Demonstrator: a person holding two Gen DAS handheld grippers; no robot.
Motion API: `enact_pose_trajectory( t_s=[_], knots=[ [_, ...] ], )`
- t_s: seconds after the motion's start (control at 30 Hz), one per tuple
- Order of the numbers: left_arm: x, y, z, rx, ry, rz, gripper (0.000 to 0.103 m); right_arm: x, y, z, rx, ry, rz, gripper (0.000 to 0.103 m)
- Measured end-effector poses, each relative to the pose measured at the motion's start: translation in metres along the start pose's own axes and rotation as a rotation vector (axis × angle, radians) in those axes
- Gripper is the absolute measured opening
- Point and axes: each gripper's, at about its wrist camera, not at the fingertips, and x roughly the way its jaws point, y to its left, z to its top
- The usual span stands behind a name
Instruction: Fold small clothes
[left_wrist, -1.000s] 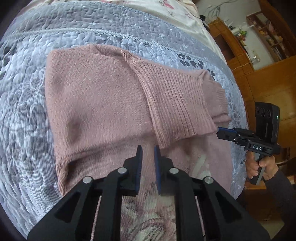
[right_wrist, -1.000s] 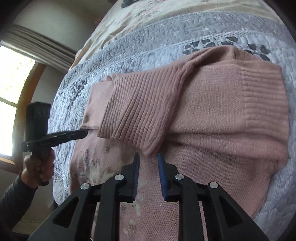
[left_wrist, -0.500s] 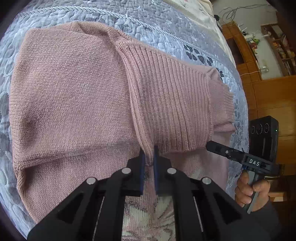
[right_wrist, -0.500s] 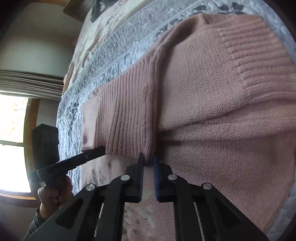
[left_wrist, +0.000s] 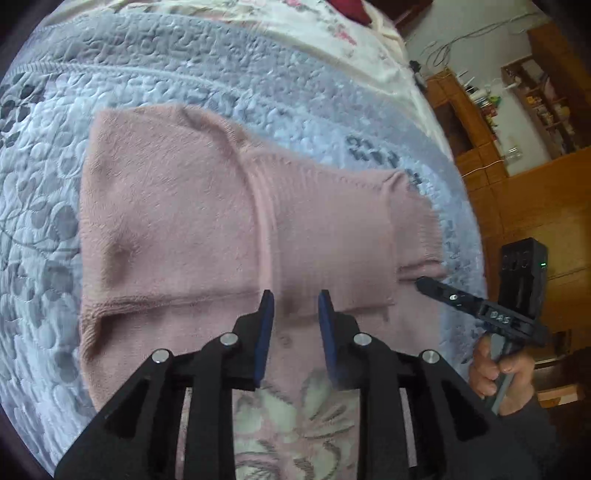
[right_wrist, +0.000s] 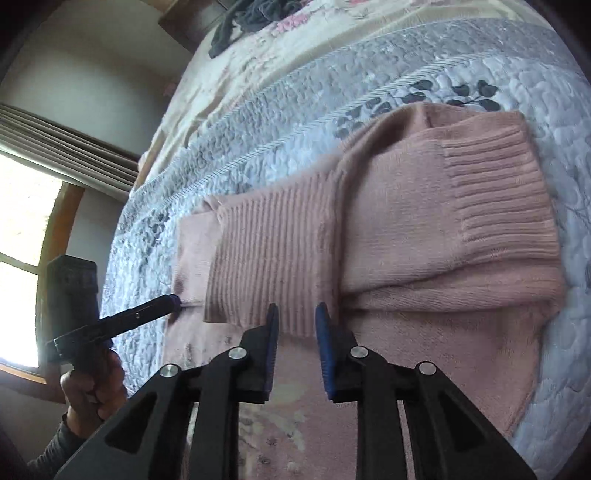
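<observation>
Your left gripper (left_wrist: 293, 308) and right gripper (right_wrist: 295, 321) both hover with jaws apart, empty, over the pink sweater (left_wrist: 177, 229) (sleeves folded in) on the quilt (right_wrist: 369, 81).

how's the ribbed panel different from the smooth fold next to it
The ribbed panel is ribbed all over; the smooth fold is ribbed only at its cuff end. The panel looks narrower than the fold. Both are pink knit, lying flat on the quilt.
</observation>
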Motion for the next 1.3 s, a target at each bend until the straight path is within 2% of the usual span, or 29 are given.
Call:
enact_pose_trajectory(
  t_s=[0.03,0.07,0.1,0.13,0.17,0.2,0.27,0.3,0.37,0.4,0.43,0.47,0.5,0.53,0.57,0.6,0.67,0.77,0.9,0.97,1.07,1.23,1.3],
  knots=[
    [0.006,-0.002,0.003,0.003,0.007,-0.032,0.023,0.009,0.002,0.003,0.005,0.02,0.016,0.021],
    [0.017,-0.003,0.006,0.005,0.021,-0.027,0.023,0.021,0.003,0.005,0.01,0.045,0.025,0.021],
    [0.03,0.0,0.008,0.007,0.05,-0.004,0.023,0.033,0.001,0.005,0.011,0.072,0.015,0.021],
    [0.045,0.004,0.009,-0.004,0.079,0.039,0.023,0.044,-0.003,0.005,0.01,0.088,-0.03,0.018],
    [0.059,0.012,0.008,-0.016,0.116,0.095,0.023,0.053,-0.009,0.004,0.005,0.102,-0.069,0.012],
    [0.069,0.02,0.007,-0.018,0.143,0.127,0.013,0.057,-0.015,0.003,0.003,0.111,-0.083,0.0],
    [0.071,0.025,0.008,-0.016,0.148,0.119,0.011,0.047,-0.02,0.001,0.035,0.103,-0.047,0.003],
    [0.067,0.023,0.009,-0.007,0.141,0.105,0.014,0.039,-0.017,0.0,0.028,0.081,-0.03,0.01],
    [0.063,0.023,0.008,0.0,0.132,0.079,0.02,0.034,-0.014,-0.002,0.002,0.065,-0.055,0.011],
    [0.062,0.026,0.006,-0.008,0.136,0.074,0.02,0.039,-0.019,-0.003,0.007,0.087,-0.075,0.008],
    [0.062,0.028,0.005,-0.018,0.138,0.069,0.02,0.045,-0.025,-0.004,0.015,0.113,-0.078,0.001],
    [0.058,0.028,0.004,-0.03,0.137,0.075,0.02,0.046,-0.028,-0.004,0.016,0.114,-0.087,0.0],
    [0.051,0.025,0.003,-0.033,0.131,0.089,0.026,0.042,-0.027,-0.004,0.021,0.113,-0.083,0.0],
    [0.04,0.02,0.001,-0.027,0.118,0.093,0.032,0.035,-0.024,-0.004,0.026,0.108,-0.071,0.008],
    [0.027,0.016,-0.004,-0.02,0.095,0.088,0.045,0.024,-0.019,-0.006,0.022,0.098,-0.058,0.015],
    [0.012,0.012,-0.01,-0.012,0.073,0.079,0.056,0.011,-0.014,-0.009,0.015,0.089,-0.049,0.032],
    [-0.022,0.009,-0.028,0.001,0.048,0.077,0.064,-0.014,-0.01,-0.021,0.01,0.093,-0.004,0.036],
    [-0.068,0.017,-0.073,-0.007,0.051,0.091,0.069,-0.052,-0.021,-0.058,0.035,0.128,0.022,0.045],
    [-0.116,0.039,-0.15,-0.038,0.095,0.124,0.073,-0.097,-0.059,-0.137,0.119,0.192,0.02,0.056],
    [-0.134,0.057,-0.187,-0.075,0.116,0.136,0.073,-0.113,-0.081,-0.178,0.179,0.214,0.013,0.057],
    [-0.144,0.081,-0.232,-0.15,0.15,0.151,0.073,-0.13,-0.112,-0.23,0.276,0.227,-0.001,0.057],
    [-0.135,0.105,-0.277,-0.273,0.215,0.025,0.074,-0.132,-0.131,-0.274,0.363,0.248,0.026,0.058],
    [-0.128,0.108,-0.286,-0.293,0.227,0.008,0.075,-0.127,-0.131,-0.282,0.369,0.259,0.019,0.058]
  ],
)
